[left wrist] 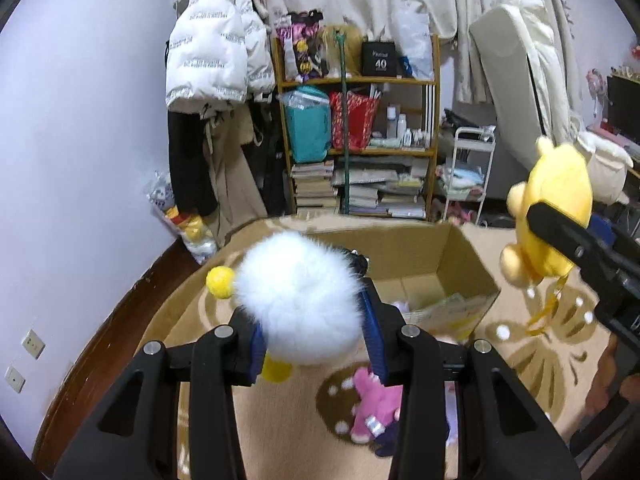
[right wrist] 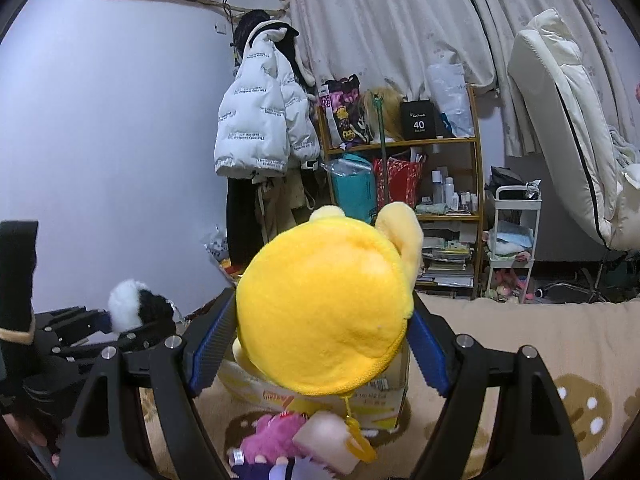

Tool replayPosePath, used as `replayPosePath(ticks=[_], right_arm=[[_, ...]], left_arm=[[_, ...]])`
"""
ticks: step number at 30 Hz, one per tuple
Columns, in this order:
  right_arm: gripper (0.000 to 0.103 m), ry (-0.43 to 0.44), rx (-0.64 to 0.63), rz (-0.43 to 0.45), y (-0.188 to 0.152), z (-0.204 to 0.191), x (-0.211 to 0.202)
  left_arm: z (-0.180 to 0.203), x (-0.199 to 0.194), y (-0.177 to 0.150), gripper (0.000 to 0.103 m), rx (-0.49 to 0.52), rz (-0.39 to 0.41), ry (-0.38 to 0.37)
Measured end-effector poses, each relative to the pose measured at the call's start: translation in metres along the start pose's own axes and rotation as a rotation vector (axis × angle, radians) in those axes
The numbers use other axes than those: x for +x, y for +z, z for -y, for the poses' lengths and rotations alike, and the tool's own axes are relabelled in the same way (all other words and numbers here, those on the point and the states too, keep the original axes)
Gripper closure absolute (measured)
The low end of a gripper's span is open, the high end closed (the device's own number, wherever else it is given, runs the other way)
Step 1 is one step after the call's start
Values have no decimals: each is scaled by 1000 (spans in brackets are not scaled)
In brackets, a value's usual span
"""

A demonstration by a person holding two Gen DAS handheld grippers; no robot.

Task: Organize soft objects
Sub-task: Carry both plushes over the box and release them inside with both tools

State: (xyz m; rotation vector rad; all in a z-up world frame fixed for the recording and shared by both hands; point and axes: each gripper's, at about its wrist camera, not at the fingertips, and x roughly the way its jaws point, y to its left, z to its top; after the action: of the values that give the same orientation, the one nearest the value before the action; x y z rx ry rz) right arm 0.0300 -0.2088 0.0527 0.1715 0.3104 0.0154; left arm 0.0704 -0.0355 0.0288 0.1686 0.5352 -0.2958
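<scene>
My left gripper [left wrist: 316,324] is shut on a fluffy white plush [left wrist: 300,300] with yellow pom-poms, held above the rug just in front of an open cardboard box [left wrist: 460,264]. My right gripper [right wrist: 320,336] is shut on a round yellow plush [right wrist: 324,316] with ears and a dangling yellow strap. That plush and gripper also show in the left wrist view [left wrist: 556,216], to the right of the box. The white plush and left gripper show at the left of the right wrist view [right wrist: 128,308]. A pink plush [left wrist: 372,408] lies on the rug below.
A beige patterned rug [left wrist: 520,344] covers the floor. A wooden shelf [left wrist: 360,80] with bags and books stands at the back, coats [left wrist: 216,52] hang left of it, a white trolley [left wrist: 468,172] and a folded mattress [left wrist: 520,80] are on the right.
</scene>
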Motion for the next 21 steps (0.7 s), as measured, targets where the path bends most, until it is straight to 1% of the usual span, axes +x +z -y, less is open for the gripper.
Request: replayPosePath(ticks=[5,7,9,12,14,17,21], right_arm=[[19,2,-6,-4,11,5,12],[19,3,-16,4,15,6,15],[19,2,-28,13,20,8,19],[18,-2,-42,25,26,10,26],[18,-2,-48,25,29,12,32],[18,-3,-62,17,31,17,44],[18,-4,-39,1,28,25,59]], left_arm=[[3,11,24,63,23,42,-4],[4,15,28,63,32,61,-14],[4,22,29,63,25,74,-12],[1,34,27,63,-1,75,-30],[2,42,25,63,2,70,-18],[2,55,24,63,1,60,-13],[2,69,22,63,-4,56,-5]])
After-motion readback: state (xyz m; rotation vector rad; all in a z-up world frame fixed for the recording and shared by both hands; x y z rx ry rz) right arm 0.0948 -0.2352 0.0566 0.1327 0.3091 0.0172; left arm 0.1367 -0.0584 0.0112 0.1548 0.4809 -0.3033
